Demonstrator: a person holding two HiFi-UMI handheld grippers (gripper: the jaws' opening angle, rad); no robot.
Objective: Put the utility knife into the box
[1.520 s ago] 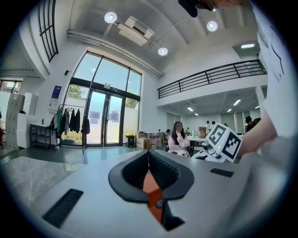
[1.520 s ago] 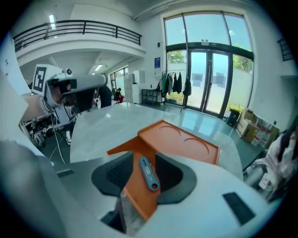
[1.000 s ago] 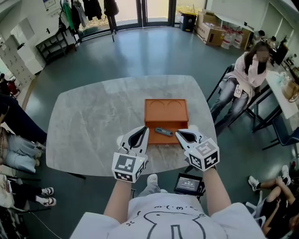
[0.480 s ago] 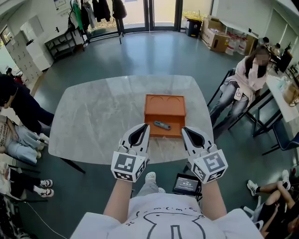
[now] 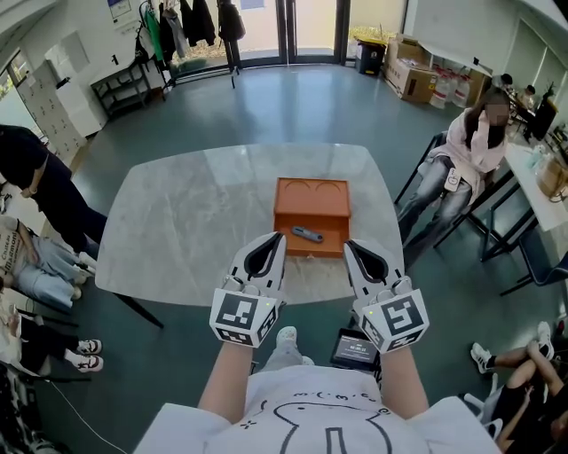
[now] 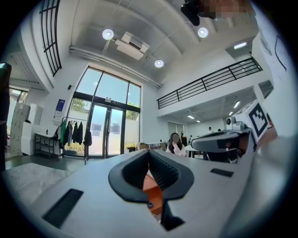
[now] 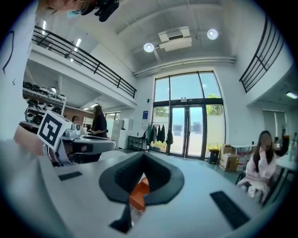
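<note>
An open orange box (image 5: 312, 202) stands on the marble table (image 5: 177, 230), with the grey utility knife (image 5: 308, 235) lying inside it near its front wall. Both grippers hover level on the near side of the box, apart from it. My left gripper (image 5: 275, 239) is shut and empty; in the left gripper view its tips (image 6: 149, 153) meet, with a sliver of the orange box (image 6: 152, 190) showing below them. My right gripper (image 5: 349, 246) is likewise shut with nothing held, and in the right gripper view a piece of the box (image 7: 138, 193) shows beneath its closed tips (image 7: 143, 155).
A small screen device (image 5: 355, 348) sits below the table's near edge. A person (image 5: 475, 133) sits on a chair to the right, and other people (image 5: 35, 204) are at the left. Cardboard boxes (image 5: 417, 75) and a coat rack (image 5: 191, 27) stand at the far end.
Both grippers have drawn back from the box's front edge and risen, the right one more. The knife stays in the box. A person at the left has come further into view.
</note>
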